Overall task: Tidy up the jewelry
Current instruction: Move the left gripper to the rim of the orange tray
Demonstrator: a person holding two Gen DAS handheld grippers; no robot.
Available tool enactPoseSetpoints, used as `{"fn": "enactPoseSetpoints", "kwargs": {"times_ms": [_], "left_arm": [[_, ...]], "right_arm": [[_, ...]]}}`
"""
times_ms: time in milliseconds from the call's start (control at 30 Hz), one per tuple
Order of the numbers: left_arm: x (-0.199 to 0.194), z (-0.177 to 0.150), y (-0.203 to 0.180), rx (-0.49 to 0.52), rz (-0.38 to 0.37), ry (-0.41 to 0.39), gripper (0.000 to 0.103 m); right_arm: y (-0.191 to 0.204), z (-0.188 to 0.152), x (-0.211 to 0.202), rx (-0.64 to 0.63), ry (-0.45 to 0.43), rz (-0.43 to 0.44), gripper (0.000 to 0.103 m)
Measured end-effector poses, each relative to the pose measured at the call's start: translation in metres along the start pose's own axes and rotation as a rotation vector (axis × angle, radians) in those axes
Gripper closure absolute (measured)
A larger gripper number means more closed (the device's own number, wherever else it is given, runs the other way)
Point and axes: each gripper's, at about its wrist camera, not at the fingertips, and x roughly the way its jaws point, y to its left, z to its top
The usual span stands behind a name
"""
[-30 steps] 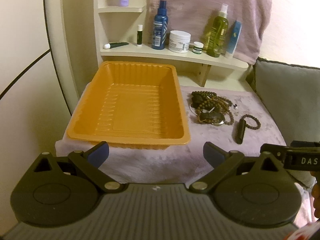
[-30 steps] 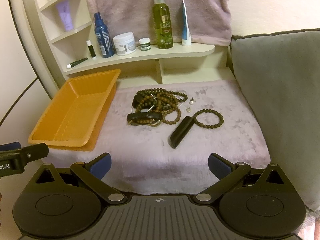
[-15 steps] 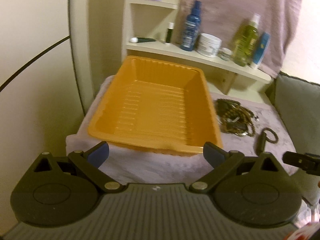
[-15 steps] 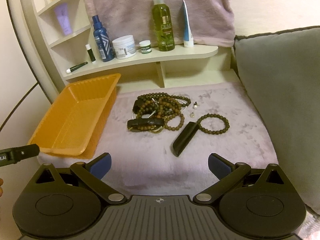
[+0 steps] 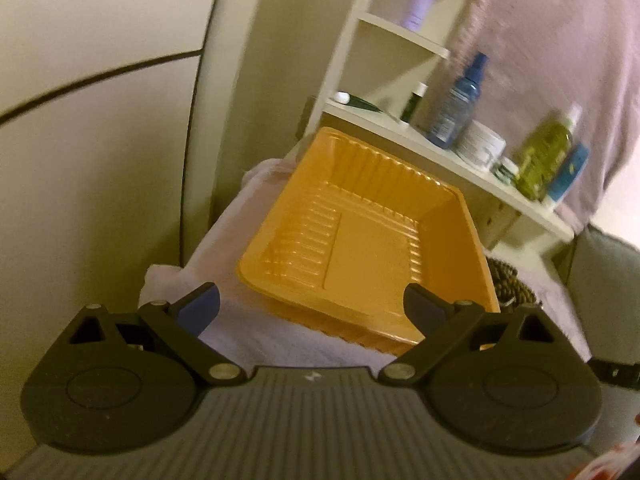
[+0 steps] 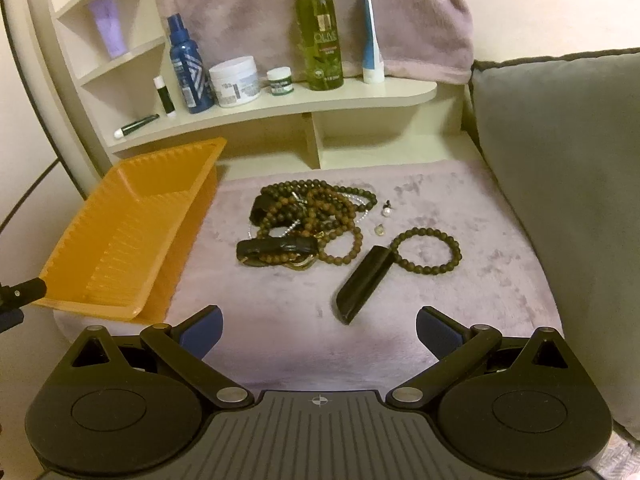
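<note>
An empty orange tray (image 6: 116,248) (image 5: 360,240) lies at the left of a mauve plush mat (image 6: 460,312). A tangled heap of brown bead necklaces and bracelets (image 6: 312,220) sits mid-mat, with a single bead bracelet (image 6: 426,250) and its flat black pendant (image 6: 362,284) to the right. Two small earrings (image 6: 385,212) lie beside the heap. My right gripper (image 6: 318,328) hangs open, short of the jewelry, holding nothing. My left gripper (image 5: 312,306) is open at the tray's near edge, tilted; only a sliver of beads (image 5: 508,284) shows there.
A cream shelf (image 6: 280,104) behind the mat carries a blue spray bottle (image 6: 188,68), a white jar (image 6: 234,80), a green bottle (image 6: 320,36) and a tube (image 6: 370,40). A grey cushion (image 6: 560,200) borders the mat's right side. A wall closes the left.
My left gripper has swung left and tilted, so the tray has slid right and the jewelry has almost left its view. My right gripper has crept slightly closer to the jewelry.
</note>
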Motion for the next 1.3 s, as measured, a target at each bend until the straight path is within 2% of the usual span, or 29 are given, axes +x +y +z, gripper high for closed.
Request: {"fn": "enactPoseSetpoints", "kwargs": {"times_ms": [133, 667, 1200, 1300], "left_arm": [[0.010, -0.002, 0.012, -0.052, -0.011, -0.026, 0.006], [0.043, 0.002, 0.017, -0.168, -0.067, -0.101, 0.009], [0.060, 0.003, 0.006, -0.148, -0.066, -0.143, 0.021], [0.060, 0.003, 0.003, -0.138, -0.059, -0.153, 0.026]], "right_arm": [[-0.002, 0.002, 0.008, 0.007, 0.006, -0.010, 0.000], [-0.012, 0.004, 0.036, 0.032, 0.045, -0.056, 0.000], [-0.018, 0.005, 0.046, 0.048, 0.058, -0.073, 0.000], [-0.022, 0.005, 0.047, 0.054, 0.057, -0.080, 0.000]]}}
